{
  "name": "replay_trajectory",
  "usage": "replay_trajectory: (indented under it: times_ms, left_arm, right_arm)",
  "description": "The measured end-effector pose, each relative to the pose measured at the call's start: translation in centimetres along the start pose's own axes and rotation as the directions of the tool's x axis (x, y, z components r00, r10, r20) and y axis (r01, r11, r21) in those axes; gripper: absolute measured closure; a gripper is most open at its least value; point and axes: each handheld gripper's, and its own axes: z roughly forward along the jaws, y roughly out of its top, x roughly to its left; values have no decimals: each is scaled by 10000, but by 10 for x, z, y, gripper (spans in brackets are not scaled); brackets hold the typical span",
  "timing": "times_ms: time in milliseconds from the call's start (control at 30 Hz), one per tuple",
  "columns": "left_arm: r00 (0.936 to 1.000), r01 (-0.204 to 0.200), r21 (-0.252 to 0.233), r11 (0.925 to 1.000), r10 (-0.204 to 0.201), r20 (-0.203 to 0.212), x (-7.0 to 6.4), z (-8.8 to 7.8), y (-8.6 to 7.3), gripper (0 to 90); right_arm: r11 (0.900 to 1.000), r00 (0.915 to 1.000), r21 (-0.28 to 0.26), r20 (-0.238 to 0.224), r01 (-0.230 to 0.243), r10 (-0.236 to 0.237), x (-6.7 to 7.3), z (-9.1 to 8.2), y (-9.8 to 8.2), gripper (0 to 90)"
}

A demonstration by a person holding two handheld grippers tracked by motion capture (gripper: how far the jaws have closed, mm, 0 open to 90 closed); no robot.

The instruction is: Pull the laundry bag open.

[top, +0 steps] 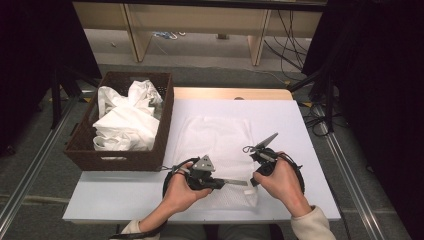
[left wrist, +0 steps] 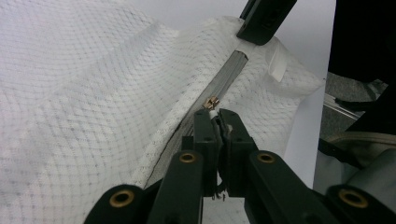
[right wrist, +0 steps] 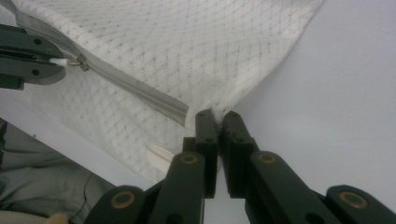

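Mesh bag (top: 216,145): flat on the table (top: 300,130), reaching its near edge | left gripper (left wrist: 217,115): jaws pinching the white zipper pull (left wrist: 212,113) on the bag's grey zipper (left wrist: 224,77) | right gripper (right wrist: 218,115): jaws pinching the bag's corner at the zipper's end | basket (top: 165,125): at the left edge, holding white cloth (top: 125,120).

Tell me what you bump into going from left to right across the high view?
Brown basket holding crumpled white cloth → left gripper → white mesh bag lying flat on the table → right gripper.
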Motion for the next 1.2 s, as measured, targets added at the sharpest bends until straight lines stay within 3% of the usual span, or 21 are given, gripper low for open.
replay_trajectory:
  times_ms: [167,200,333,400,467,533,667,800,867,1000,1033,1133,1200]
  left_arm:
    - [9995,-309,63,9995,309,-46,3,-2,0,861]
    - [10000,23,8,10000,-23,-4,2,-2,-1,861]
    - [10000,35,-1,10000,-35,-11,4,-3,-2,861]
    - [9997,-220,100,9997,221,-88,5,-5,-2,861]
    - [9999,-157,26,9999,157,-54,4,-4,-2,861]
    - [9999,100,-9,9999,-100,-56,4,-5,-3,861]
    - [10000,44,56,10000,-44,-74,6,-6,-4,861]
    - [9999,-22,79,10000,24,-163,6,-7,-4,861]
    - [9998,201,-18,9998,-201,-41,6,-6,-5,861]
    - [9998,180,23,9998,-180,-41,6,-6,-6,861]
    - [9999,17,136,9999,-15,-126,7,-7,-5,861]
    - [9997,206,39,9998,-206,-91,7,-6,-6,861]
    - [10000,35,53,10000,-35,-69,8,-6,-6,861]
  right_arm:
    - [10000,10000,-3,-34,19,-19,0,0,0,871]
    - [9993,9995,178,49,-326,326,2,-1,0,871]
    - [9987,9990,243,11,-442,442,2,-2,0,871]
    - [10000,9999,0,67,-86,86,0,0,0,871]
    - [9985,9996,471,90,-272,268,2,-3,1,871]
    - [9995,9997,224,74,-227,225,1,-1,0,871]
    - [9982,9985,266,0,-542,543,3,-2,0,871]
    - [9997,10000,217,1,-66,66,-2,-1,1,871]
    - [9999,9999,-24,63,124,-124,-3,0,0,871]
    - [9997,10000,238,19,-19,19,-2,-1,1,872]
    - [9997,10000,233,56,-13,11,-2,-1,1,871]
    - [9997,10000,224,10,9,-9,-3,-1,1,871]
    - [9997,10000,221,28,64,-64,-3,-1,1,871]
